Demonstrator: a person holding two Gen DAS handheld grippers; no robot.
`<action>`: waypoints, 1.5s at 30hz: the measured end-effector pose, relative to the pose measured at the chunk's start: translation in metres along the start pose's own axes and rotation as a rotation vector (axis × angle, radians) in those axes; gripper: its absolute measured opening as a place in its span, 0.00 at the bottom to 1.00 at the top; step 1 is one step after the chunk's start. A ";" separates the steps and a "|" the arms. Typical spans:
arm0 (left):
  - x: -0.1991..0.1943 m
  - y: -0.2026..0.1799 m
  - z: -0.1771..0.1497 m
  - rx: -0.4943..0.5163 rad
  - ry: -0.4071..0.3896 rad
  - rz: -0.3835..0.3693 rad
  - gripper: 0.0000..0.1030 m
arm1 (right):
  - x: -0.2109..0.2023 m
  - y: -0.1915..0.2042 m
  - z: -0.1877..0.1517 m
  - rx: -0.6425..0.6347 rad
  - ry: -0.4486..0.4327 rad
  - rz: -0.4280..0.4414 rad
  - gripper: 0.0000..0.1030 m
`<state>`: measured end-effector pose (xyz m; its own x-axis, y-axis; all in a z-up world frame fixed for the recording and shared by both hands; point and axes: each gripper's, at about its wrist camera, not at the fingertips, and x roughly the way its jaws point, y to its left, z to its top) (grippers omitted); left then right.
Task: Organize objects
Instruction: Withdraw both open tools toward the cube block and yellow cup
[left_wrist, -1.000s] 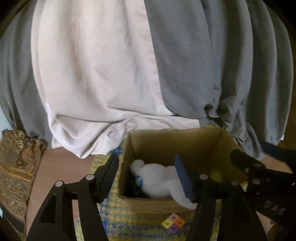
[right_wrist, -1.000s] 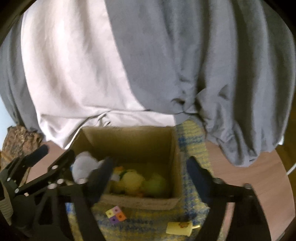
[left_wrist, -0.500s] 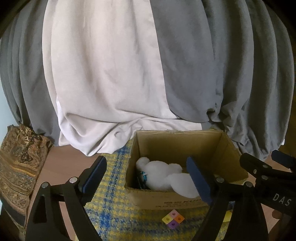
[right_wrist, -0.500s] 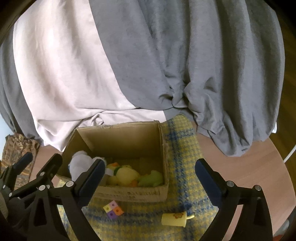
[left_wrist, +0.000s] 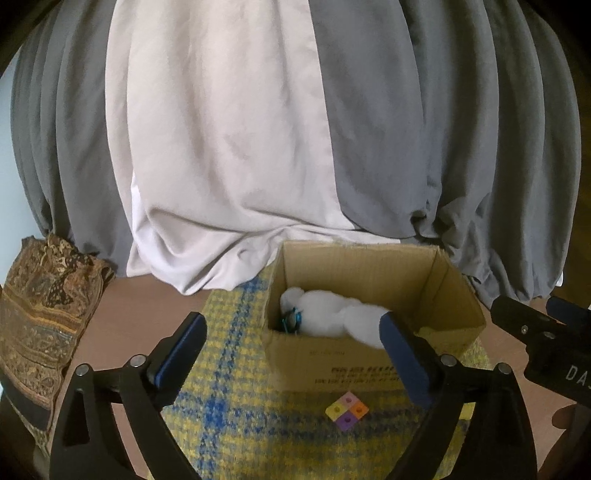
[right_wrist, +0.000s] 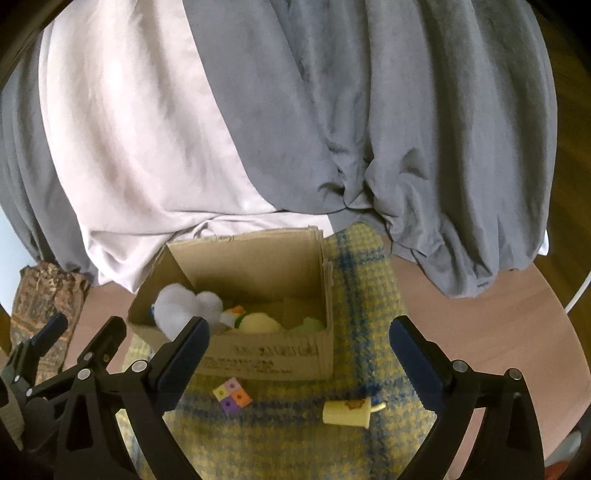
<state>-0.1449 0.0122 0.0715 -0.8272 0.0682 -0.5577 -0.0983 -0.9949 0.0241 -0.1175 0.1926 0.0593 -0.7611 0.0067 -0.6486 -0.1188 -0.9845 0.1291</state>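
1. Ahead of both my claws, a cardboard box (right_wrist: 258, 354) is sitting on a yellow-and-blue checked mat (right_wrist: 362, 288) on the desk (right_wrist: 480, 314), already holding a white plush toy (left_wrist: 332, 317) and some yellow and green soft toys (right_wrist: 260, 322).
2. I am holding my left claw (left_wrist: 291, 343) wide open; its jaws have just been opening, and nothing is between them.
3. I am holding my right claw (right_wrist: 299, 341) wide open too, also just opened and empty.
4. Two things are still lying out on the mat in front of the box: a small coloured block (right_wrist: 232, 396) and a pale yellow cup-like toy (right_wrist: 347, 412).
5. I judge the yellow toy is next. It is lying on its side below and between my right claw's fingers, its long axis running left to right, so my right hand is the nearer one.
6. The block is lying nearer my left claw.
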 end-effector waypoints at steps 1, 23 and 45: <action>-0.001 0.001 -0.003 -0.002 0.001 0.001 0.97 | 0.000 0.000 -0.003 -0.001 0.004 0.001 0.95; 0.025 -0.018 -0.069 0.007 0.097 -0.046 0.99 | 0.030 -0.034 -0.061 0.020 0.114 -0.057 0.95; 0.088 -0.058 -0.112 0.099 0.200 -0.069 0.97 | 0.080 -0.056 -0.105 -0.002 0.227 -0.173 0.95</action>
<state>-0.1499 0.0677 -0.0718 -0.6914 0.1094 -0.7141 -0.2124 -0.9756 0.0562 -0.1045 0.2303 -0.0786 -0.5675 0.1355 -0.8121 -0.2332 -0.9724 0.0007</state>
